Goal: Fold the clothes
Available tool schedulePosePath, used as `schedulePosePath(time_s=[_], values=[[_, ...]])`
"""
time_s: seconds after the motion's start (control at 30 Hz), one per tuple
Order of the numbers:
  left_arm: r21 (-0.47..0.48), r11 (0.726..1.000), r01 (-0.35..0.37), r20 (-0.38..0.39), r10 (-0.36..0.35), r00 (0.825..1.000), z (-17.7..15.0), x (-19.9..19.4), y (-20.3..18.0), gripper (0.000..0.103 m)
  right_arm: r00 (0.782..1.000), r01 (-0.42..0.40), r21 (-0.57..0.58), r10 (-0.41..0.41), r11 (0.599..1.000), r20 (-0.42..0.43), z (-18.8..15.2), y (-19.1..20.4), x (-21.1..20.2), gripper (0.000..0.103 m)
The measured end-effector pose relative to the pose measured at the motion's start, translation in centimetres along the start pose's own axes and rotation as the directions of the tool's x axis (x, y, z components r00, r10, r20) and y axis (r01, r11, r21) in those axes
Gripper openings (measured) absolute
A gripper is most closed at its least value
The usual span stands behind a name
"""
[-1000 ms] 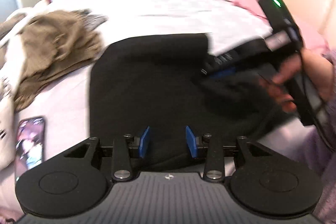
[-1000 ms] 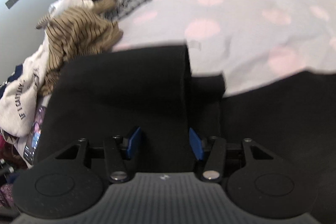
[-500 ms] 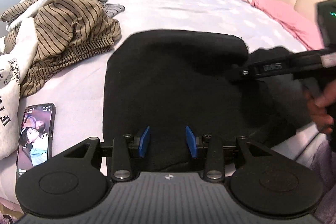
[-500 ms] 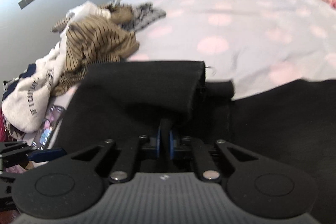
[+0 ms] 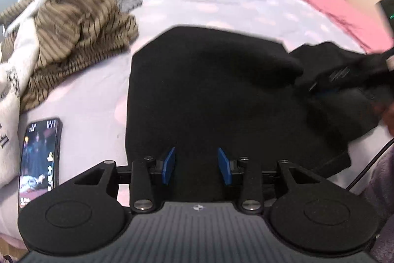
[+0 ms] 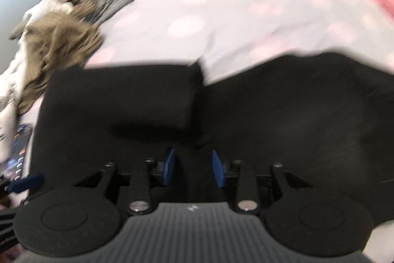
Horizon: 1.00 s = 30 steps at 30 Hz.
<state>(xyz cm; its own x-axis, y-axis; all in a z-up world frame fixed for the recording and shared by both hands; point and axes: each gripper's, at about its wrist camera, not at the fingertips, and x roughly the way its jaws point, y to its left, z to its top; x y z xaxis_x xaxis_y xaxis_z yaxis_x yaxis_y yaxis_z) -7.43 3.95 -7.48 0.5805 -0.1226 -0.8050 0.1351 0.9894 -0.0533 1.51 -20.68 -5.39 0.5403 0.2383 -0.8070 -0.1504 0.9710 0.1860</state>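
My left gripper [image 5: 196, 165] and right gripper [image 6: 193, 168] both hung wide apart, empty, above the black garment [image 5: 209, 95], its flap doubled over for folding.

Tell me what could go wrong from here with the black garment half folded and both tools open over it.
1. The folded flap is loose: the right tool is open above the black garment, so the flap may spring open or slide.
2. The bunched part on the right may get folded in as a lump.
3. The phone lies close beside the garment's left edge; the left tool could drag or knock it.
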Motion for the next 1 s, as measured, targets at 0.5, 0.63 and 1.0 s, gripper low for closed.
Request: schedulePosePath(time_s=[0.5, 0.63, 1.0], values=[[-0.127, 0.99, 0.062, 0.087, -0.051, 0.995, 0.1, -1.6, 2.5, 0.036, 0.972, -0.221, -0.314, 0.234, 0.924, 0.004, 3.1, 9.9, 5.4, 0.036], [-0.173, 0.982, 0.075, 0.066, -0.064, 0.996, 0.2, -0.9, 3.5, 0.035, 0.985, -0.169, -0.328, 0.171, 0.93, -0.022, 3.1, 9.7, 7.8, 0.037], [-0.174, 0.978, 0.115, 0.085, -0.102, 0.991, 0.6, -1.0, 3.0, 0.035, 0.997, -0.082, -0.181, 0.083, 0.98, -0.002, 2.2, 2.8, 0.7, 0.059]])
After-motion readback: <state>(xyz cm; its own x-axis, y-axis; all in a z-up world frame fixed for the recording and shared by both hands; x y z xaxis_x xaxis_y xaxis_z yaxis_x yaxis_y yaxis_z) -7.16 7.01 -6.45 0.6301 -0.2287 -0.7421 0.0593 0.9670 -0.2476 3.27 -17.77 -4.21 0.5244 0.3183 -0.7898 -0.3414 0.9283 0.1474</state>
